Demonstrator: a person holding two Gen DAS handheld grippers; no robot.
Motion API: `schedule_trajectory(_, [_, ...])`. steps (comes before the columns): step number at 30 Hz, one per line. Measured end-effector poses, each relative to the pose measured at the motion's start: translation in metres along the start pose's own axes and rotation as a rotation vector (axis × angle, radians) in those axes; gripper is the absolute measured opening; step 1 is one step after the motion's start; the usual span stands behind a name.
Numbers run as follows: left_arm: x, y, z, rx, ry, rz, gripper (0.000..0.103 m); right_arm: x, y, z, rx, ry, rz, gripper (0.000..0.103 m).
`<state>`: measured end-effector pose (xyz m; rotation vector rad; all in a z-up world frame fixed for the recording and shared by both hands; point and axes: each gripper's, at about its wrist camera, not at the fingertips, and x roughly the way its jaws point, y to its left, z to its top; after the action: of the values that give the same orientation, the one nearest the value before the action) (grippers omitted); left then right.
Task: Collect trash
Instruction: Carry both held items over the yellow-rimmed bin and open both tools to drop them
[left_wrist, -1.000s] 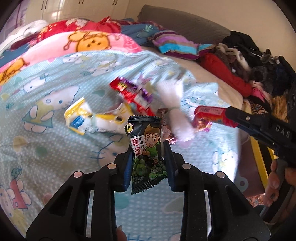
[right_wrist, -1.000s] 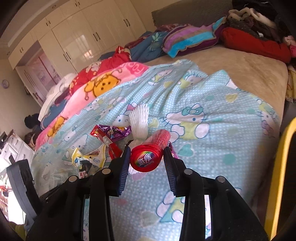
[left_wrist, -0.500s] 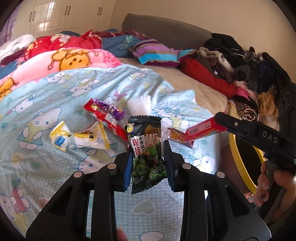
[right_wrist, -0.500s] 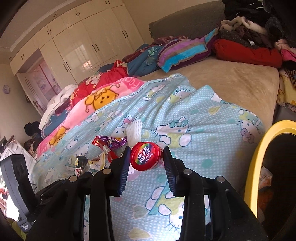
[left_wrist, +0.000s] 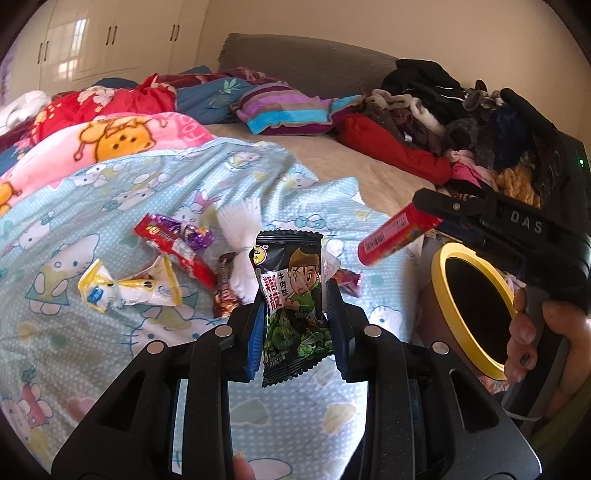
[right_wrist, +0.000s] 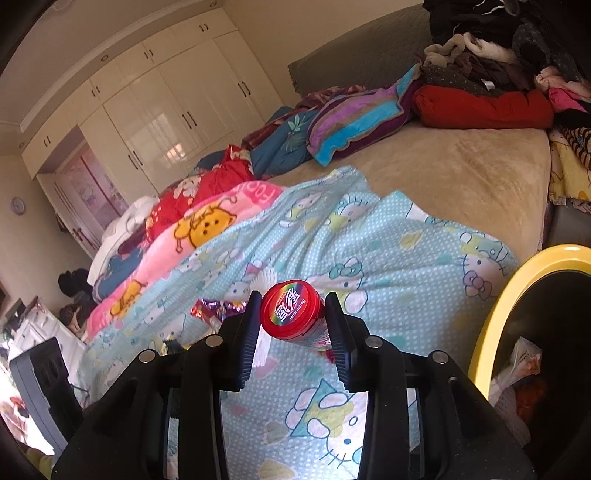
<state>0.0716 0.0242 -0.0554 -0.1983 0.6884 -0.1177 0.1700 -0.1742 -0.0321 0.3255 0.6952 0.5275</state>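
Observation:
My left gripper (left_wrist: 295, 299) is shut on a black and green snack packet (left_wrist: 293, 306) and holds it upright above the bed. My right gripper (right_wrist: 291, 310) is shut on a red candy tube (right_wrist: 291, 314); the tube also shows in the left wrist view (left_wrist: 397, 234), held above the bed's edge beside a yellow-rimmed trash bin (left_wrist: 443, 258). The bin's rim (right_wrist: 517, 273) is at the right in the right wrist view, with rubbish inside. On the blue Hello Kitty sheet (left_wrist: 110, 206) lie a red and purple wrapper (left_wrist: 173, 240), a yellow and white wrapper (left_wrist: 129, 290), a white paper piece (left_wrist: 240, 229) and a brown wrapper (left_wrist: 225, 295).
A pink cartoon blanket (left_wrist: 110, 140), a striped pillow (left_wrist: 288, 110) and a pile of clothes (left_wrist: 443, 122) lie further back on the bed. White wardrobes (right_wrist: 166, 118) stand beyond it. The bin stands right against the bed's edge.
Both grippers have drawn back from the wrappers and swung right towards the bin. The red tube now hangs near the bin's rim, and the bin shows larger in both views.

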Motion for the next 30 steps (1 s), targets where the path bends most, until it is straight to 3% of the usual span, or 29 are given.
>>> schedule_trajectory(30, [0.004,-0.088,0.012,0.111,-0.017,-0.126,0.024,-0.082,-0.07,0.006,0.104,-0.106,-0.091,0.033])
